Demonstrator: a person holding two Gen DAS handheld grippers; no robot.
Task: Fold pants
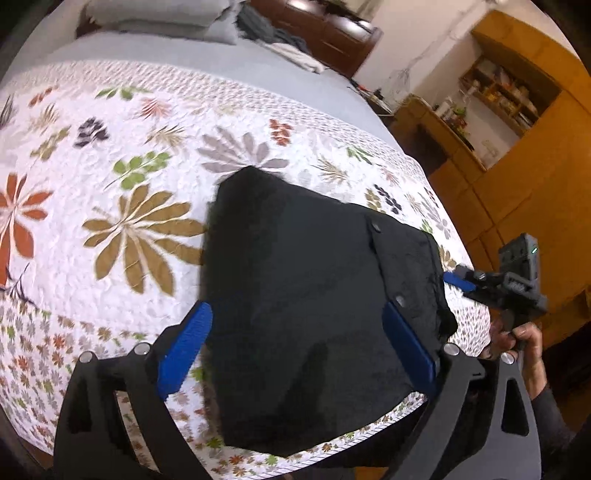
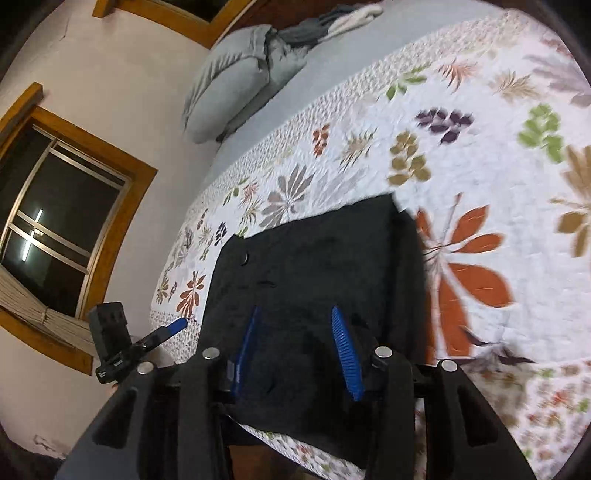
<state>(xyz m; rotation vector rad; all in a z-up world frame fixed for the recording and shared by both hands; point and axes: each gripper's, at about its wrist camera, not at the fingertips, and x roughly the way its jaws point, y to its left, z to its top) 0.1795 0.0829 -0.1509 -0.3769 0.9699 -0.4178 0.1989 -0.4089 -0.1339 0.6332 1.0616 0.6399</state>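
Left claw (image 1: 295,347): blue fingers spread wide, straddling the near part of the black pants (image 1: 314,288) with no cloth pinched between them; whether the pads touch the fabric cannot be told. Right claw (image 2: 299,354): fingers parted, though less widely, poised over the same garment and holding nothing. In the left wrist view the right claw also appears at the bundle's right edge, its fingertip just beside the cloth and the person's hand (image 1: 517,343) on the handle.

The pants lie as a compact, roughly square dark bundle near the front edge of the bed, on a white quilt (image 1: 110,206) printed with leaves. Two buttons show on the top layer, near the bundle's right side in the left view.

Step in hand, as judged: the fold looks nearly or wholly complete, with both claws released. The next move probably calls either for pressing the stack flat or for one more fold, which would need each claw to close on an edge and lift evenly so the layers do not slide apart.

Surroundings: grey pillows (image 2: 229,88) and loose clothes (image 2: 332,22) at the head of the bed, well apart from the pants; a window (image 2: 55,206) and wooden shelving (image 1: 517,92) beyond. Nothing lies on the quilt near the bundle; the bed's edge close by is the only hazard.
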